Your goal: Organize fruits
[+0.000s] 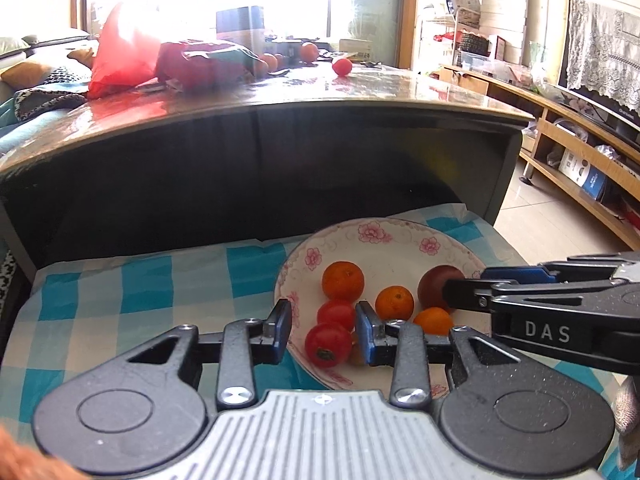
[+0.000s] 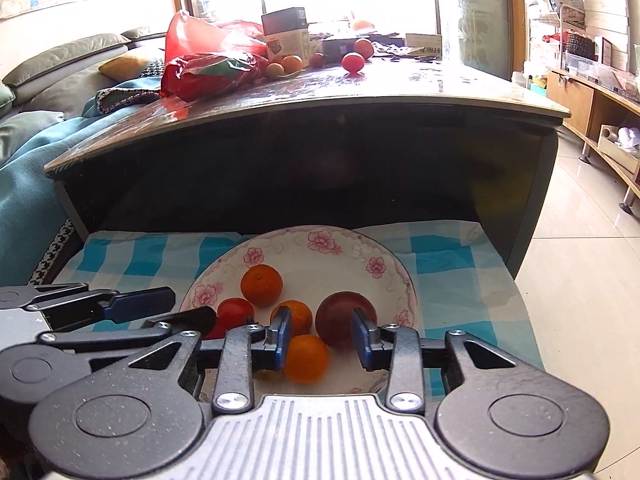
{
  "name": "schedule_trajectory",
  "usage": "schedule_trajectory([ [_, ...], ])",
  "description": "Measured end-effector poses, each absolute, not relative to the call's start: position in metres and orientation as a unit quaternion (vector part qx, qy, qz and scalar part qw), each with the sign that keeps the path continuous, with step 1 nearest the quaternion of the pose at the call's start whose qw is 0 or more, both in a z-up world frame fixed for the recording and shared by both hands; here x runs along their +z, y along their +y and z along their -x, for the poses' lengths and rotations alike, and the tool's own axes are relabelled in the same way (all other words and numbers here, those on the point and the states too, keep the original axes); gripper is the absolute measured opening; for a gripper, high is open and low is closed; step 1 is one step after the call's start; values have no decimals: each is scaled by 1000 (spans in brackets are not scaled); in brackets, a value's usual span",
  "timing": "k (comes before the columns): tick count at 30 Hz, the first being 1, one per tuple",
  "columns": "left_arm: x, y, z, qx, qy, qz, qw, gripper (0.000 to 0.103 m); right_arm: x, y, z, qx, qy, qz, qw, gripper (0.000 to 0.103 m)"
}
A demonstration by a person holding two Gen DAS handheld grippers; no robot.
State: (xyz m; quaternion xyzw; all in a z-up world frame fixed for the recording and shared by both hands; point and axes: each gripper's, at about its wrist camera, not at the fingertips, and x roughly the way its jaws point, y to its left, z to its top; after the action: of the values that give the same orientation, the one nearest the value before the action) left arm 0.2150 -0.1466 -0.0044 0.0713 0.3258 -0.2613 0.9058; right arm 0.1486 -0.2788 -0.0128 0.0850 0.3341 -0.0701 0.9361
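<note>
— Fruit, where is it?
— Most lies on the plate (image 2: pixel 394 276), white with pink flowers, which sits on a blue checked cloth (image 2: pixel 448 264). On it are three oranges (image 2: pixel 262 285), two tomatoes (image 1: pixel 328 344) and one dark red plum (image 2: pixel 340 320).
— How are they laid out?
— The tomatoes are at the left side, touching each other; the oranges are in the middle; the plum is at the right.
— What is the left gripper (image 1: pixel 323 330) doing?
— It hangs over the plate's left edge. Its jaws stand a little apart, with the tomatoes showing in the gap, and the pads do not press on them.
— And the right gripper (image 2: pixel 320 338)?
— It is over the near right part of the plate. Its fingers are parted too; the plum and the nearest orange show between them, but neither looks squeezed. From the left wrist view its tip reaches the plum, though I cannot tell if it touches.
— Anything beyond the plate?
— A table (image 2: pixel 440 80) stands behind, with a loose tomato (image 2: pixel 353 61), more fruit, a red bag (image 2: pixel 208 60) and a box (image 2: pixel 286 34).
</note>
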Motion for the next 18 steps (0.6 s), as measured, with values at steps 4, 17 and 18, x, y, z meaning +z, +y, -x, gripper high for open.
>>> schedule_trajectory([
  [4,10,-140,-202,-255,324,-64,909,46,-4,-277,-138,-73,341,-106,931,30],
  [17,32,-124,-136,-240,317,-90,913,61,23,-243,-77,-86,337,-111,931,35],
  [18,33,-123,-134,-240,317,-90,913,61,24,-242,-74,-87,338,-113,930,35],
])
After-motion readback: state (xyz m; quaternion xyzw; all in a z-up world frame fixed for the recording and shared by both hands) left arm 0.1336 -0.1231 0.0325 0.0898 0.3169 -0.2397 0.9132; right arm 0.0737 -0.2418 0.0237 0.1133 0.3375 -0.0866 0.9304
